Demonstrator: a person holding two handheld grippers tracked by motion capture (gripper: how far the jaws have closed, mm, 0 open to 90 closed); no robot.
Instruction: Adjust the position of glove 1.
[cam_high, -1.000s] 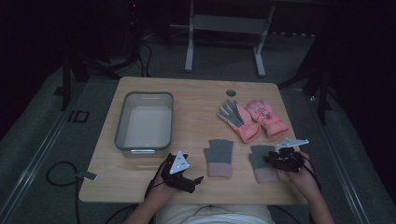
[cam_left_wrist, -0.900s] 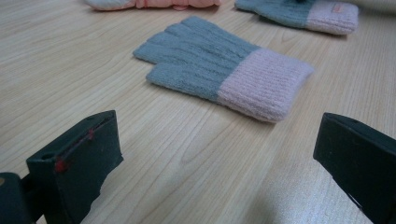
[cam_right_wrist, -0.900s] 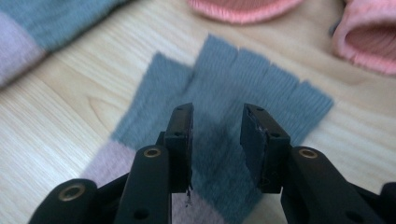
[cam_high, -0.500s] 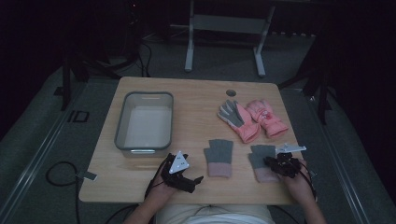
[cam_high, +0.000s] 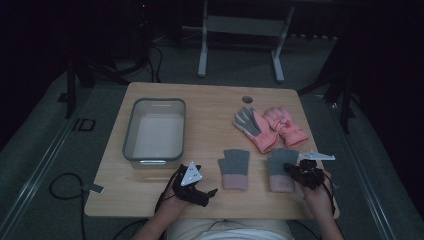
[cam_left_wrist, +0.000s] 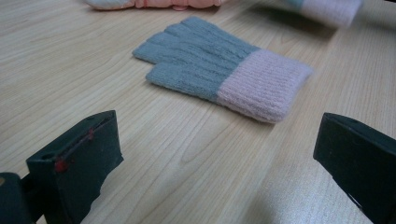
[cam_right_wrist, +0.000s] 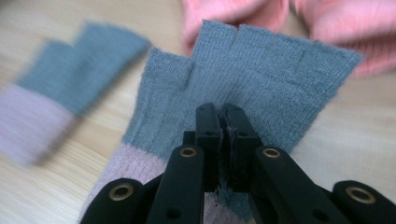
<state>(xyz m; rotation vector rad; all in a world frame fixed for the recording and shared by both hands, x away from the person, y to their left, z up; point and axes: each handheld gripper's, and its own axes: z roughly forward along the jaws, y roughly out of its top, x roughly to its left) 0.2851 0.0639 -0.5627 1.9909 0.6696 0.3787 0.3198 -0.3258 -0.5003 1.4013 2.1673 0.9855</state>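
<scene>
Two grey knitted fingerless gloves with pink cuffs lie low in the high view. The right gripper (cam_high: 290, 169) has just been closing, and its jaws now pinch the knit of the right-hand grey glove (cam_high: 281, 169) at lower right. The other grey glove (cam_high: 234, 168) lies flat at lower centre, well apart from the left gripper (cam_high: 210, 192), whose jaws stand wide with only bare wooden table (cam_high: 210, 115) between them. Above, a pair of pink padded gloves (cam_high: 272, 127) rests.
</scene>
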